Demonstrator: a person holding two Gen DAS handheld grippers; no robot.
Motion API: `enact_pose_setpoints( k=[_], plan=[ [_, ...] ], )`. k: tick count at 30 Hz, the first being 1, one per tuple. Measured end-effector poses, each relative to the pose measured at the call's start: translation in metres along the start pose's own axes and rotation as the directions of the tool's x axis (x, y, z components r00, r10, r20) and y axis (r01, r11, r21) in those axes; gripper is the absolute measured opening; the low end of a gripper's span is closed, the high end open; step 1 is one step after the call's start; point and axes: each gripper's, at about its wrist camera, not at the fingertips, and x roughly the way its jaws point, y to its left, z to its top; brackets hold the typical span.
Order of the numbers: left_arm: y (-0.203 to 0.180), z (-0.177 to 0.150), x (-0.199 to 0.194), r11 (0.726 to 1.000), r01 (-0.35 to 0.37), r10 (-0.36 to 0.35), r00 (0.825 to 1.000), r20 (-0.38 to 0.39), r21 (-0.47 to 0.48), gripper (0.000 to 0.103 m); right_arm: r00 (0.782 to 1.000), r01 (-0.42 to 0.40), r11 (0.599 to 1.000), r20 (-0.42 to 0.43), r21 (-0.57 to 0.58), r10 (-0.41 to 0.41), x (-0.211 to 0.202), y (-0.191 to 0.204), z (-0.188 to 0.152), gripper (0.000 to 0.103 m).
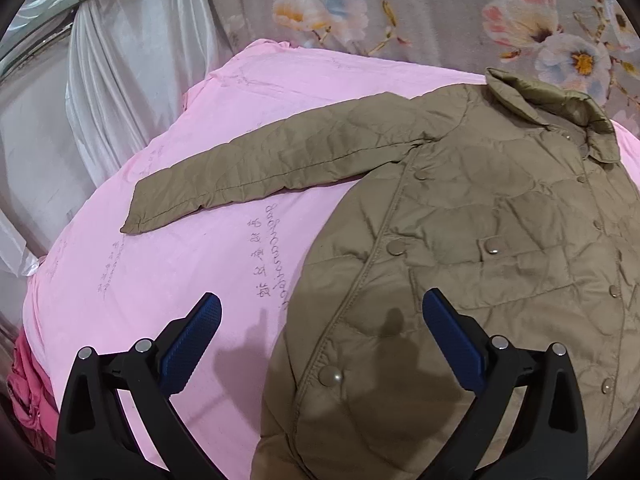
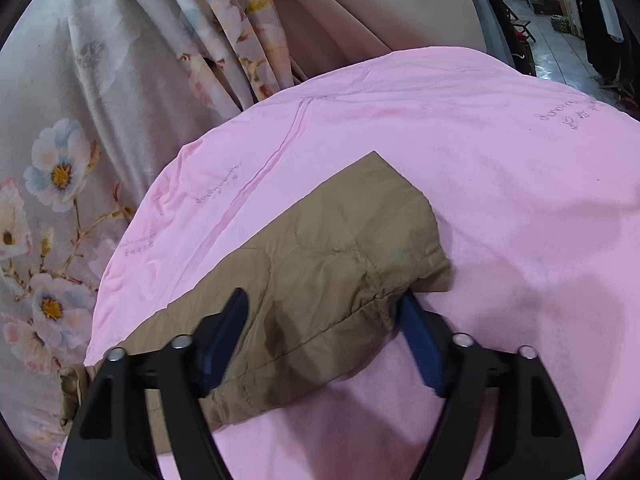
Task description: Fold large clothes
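An olive-brown quilted jacket (image 1: 472, 240) lies face up on a pink sheet (image 1: 168, 264), buttoned, collar at the far right. Its one sleeve (image 1: 256, 168) stretches out flat to the left. My left gripper (image 1: 320, 312) is open and empty, hovering above the jacket's lower left edge. In the right wrist view the other sleeve (image 2: 340, 264) lies flat on the pink sheet (image 2: 500, 184), cuff pointing away. My right gripper (image 2: 324, 312) is open, its fingers straddling the sleeve near the cuff, the right finger (image 2: 416, 336) partly under the fabric edge.
Floral grey curtains (image 1: 440, 12) hang behind the bed, and white satin drapes (image 1: 120, 80) at the left. A crumpled pink-red cloth (image 1: 28, 392) lies at the bed's left edge. A tiled room with furniture (image 2: 560, 20) shows at the far right.
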Motion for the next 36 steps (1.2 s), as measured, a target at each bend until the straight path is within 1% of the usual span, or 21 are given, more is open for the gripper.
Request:
enact_pose_setpoints(
  k=[1,2,5,8,10,11,13,14,15,18,20,22,23,25,27,29,30,32,33,35,36],
  plan=[
    [0.002,0.0,0.003,1.0,-0.009,0.009,1.0,-0.004,-0.003,0.098,1.0,-0.003,1.0,-0.006,0.001,0.003,0.003,0.001,0.001,0.019],
    [0.003,0.0,0.005,1.0,-0.015,0.015,1.0,-0.008,-0.004,0.098,0.999,-0.029,1.0,-0.019,0.007,0.029,0.008,0.006,0.004,0.013],
    [0.009,0.001,0.01,0.999,-0.034,0.034,0.999,-0.011,-0.01,0.098,0.997,-0.072,0.997,0.027,-0.022,0.073,-0.007,0.033,0.004,0.009],
    [0.016,0.003,0.014,0.998,-0.049,0.049,0.999,-0.012,-0.026,0.098,0.972,-0.196,0.963,0.094,-0.183,0.215,-0.049,0.101,-0.007,0.009],
    [0.02,0.004,0.015,0.998,-0.054,0.053,0.999,-0.011,-0.035,0.098,0.937,-0.294,0.901,0.091,-0.319,0.337,-0.082,0.157,-0.026,0.009],
    [0.022,0.005,0.016,0.998,-0.055,0.055,0.998,-0.01,-0.039,0.098,0.915,-0.343,0.856,0.071,-0.386,0.398,-0.098,0.186,-0.041,0.009],
    [0.026,0.005,0.016,0.997,-0.055,0.054,0.998,-0.012,-0.047,0.098,0.869,-0.436,0.751,-0.016,-0.495,0.494,-0.122,0.24,-0.08,0.009],
    [0.028,0.005,0.016,0.997,-0.054,0.053,0.999,-0.012,-0.05,0.098,0.851,-0.471,0.708,-0.061,-0.525,0.521,-0.128,0.259,-0.097,0.009],
    [0.031,0.005,0.016,0.997,-0.053,0.053,0.999,-0.01,-0.053,0.098,0.826,-0.519,0.648,-0.13,-0.557,0.549,-0.134,0.282,-0.124,0.009],
    [0.039,0.006,0.017,0.997,-0.051,0.05,0.999,-0.012,-0.061,0.098,0.768,-0.61,0.498,-0.304,-0.616,0.563,-0.14,0.332,-0.203,0.01],
    [0.045,0.008,0.019,0.997,-0.043,0.042,0.999,-0.016,-0.07,0.098,0.744,-0.642,0.405,-0.403,-0.651,0.533,-0.137,0.355,-0.261,0.013],
    [0.051,0.011,0.018,0.997,-0.02,0.019,1.0,-0.019,-0.079,0.098,0.727,-0.669,0.344,-0.484,-0.658,0.487,-0.132,0.364,-0.311,0.02],
    [0.052,0.013,0.018,0.996,-0.002,0.001,1.0,-0.018,-0.086,0.098,0.721,-0.68,0.329,-0.516,-0.655,0.462,-0.129,0.366,-0.332,0.025],
    [0.053,0.02,0.015,0.994,0.05,-0.052,0.999,-0.011,-0.098,0.098,0.707,-0.699,0.326,-0.55,-0.636,0.444,-0.129,0.362,-0.354,0.049],
    [0.05,0.027,0.012,0.989,0.106,-0.107,0.994,0.0,-0.104,0.098,0.696,-0.709,0.328,-0.546,-0.624,0.466,-0.134,0.353,-0.356,0.061],
    [0.039,0.038,0.011,0.975,0.193,-0.195,0.981,-0.002,-0.112,0.098,0.702,-0.701,0.341,-0.521,-0.627,0.486,-0.14,0.343,-0.344,0.063],
    [0.034,0.041,0.011,0.966,0.23,-0.232,0.973,-0.005,-0.117,0.098,0.709,-0.694,0.36,-0.506,-0.623,0.492,-0.144,0.335,-0.335,0.065],
    [0.014,0.051,0.016,0.936,0.323,-0.331,0.943,-0.033,-0.141,0.098,0.722,-0.684,0.411,-0.48,-0.603,0.499,-0.142,0.32,-0.314,0.069],
    [0.004,0.054,0.019,0.921,0.36,-0.371,0.927,-0.048,-0.151,0.098,0.738,-0.67,0.452,-0.462,-0.589,0.492,-0.138,0.309,-0.299,0.07],
    [-0.02,0.059,0.03,0.882,0.434,-0.456,0.884,-0.106,-0.182,0.098,0.771,-0.635,0.53,-0.427,-0.562,0.472,-0.127,0.29,-0.274,0.07],
    [-0.031,0.059,0.036,0.865,0.46,-0.488,0.863,-0.128,-0.198,0.098,0.792,-0.61,0.581,-0.407,-0.539,0.454,-0.118,0.277,-0.259,0.07]
  ],
)
